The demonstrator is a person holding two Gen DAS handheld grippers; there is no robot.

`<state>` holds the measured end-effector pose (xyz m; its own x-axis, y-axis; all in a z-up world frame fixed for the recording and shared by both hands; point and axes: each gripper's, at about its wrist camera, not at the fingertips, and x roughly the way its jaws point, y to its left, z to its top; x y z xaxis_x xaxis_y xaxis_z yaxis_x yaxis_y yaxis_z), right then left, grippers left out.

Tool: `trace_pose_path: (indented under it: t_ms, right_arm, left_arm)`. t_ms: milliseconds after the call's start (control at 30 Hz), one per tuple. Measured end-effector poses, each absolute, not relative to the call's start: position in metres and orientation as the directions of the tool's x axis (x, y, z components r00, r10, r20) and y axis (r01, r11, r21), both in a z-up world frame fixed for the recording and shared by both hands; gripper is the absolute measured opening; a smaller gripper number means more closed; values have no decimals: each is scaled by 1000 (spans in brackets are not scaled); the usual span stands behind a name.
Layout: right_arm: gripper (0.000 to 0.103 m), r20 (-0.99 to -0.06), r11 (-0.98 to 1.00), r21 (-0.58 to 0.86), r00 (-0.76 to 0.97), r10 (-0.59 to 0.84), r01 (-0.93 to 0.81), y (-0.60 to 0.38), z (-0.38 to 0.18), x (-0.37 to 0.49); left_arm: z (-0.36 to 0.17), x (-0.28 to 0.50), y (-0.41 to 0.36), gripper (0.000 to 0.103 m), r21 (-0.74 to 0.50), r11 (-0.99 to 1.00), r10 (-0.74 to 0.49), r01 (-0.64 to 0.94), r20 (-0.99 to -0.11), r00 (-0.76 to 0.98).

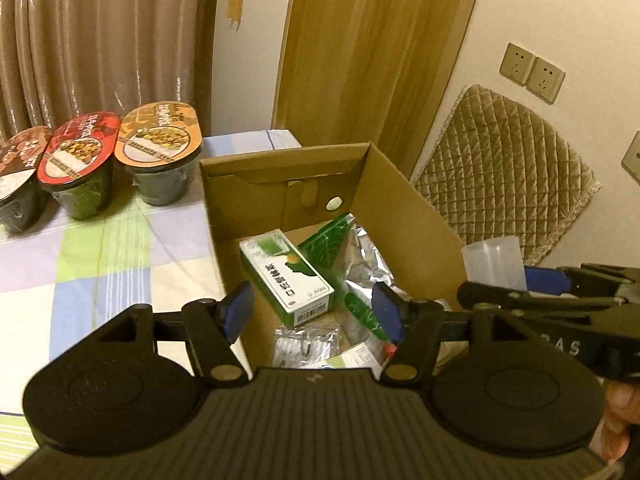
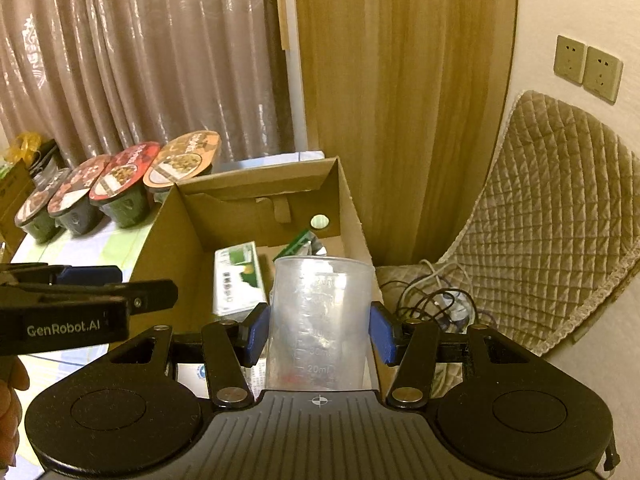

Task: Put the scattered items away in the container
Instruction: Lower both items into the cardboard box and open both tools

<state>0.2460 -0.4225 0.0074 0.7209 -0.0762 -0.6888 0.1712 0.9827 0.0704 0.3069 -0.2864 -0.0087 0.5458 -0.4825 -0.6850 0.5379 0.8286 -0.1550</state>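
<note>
A: Item: clear measuring cup (image 2: 318, 320), upright, clamped between the blue pads of the right hand-held gripper (image 2: 318, 330).

B: Position?

A: Over the near right corner of the cardboard box (image 2: 160, 232); its open floor lies ahead and left. Green medicine box (image 1: 286, 282) already inside.

B: Left hand-held gripper (image 1: 314, 312)?

A: Jaws spread, holding nothing, above the box.
</note>
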Motion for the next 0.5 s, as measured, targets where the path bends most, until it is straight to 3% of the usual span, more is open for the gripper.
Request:
trace_pose_path:
  t_ms: [267, 333, 500]
  right_arm:
    - [56, -687, 987, 67, 724, -62, 148, -415, 8, 254]
    - [56, -685, 988, 66, 726, -56, 139, -412, 9, 257]
    - [56, -683, 990, 70, 729, -42, 122, -404, 12, 266]
  left_arm:
    - [-7, 305, -274, 70, -137, 837, -467, 530, -685, 560]
    - [-5, 304, -270, 81, -133, 838, -466, 529, -680, 567]
    - [0, 303, -259, 84, -116, 845, -455, 523, -670, 586]
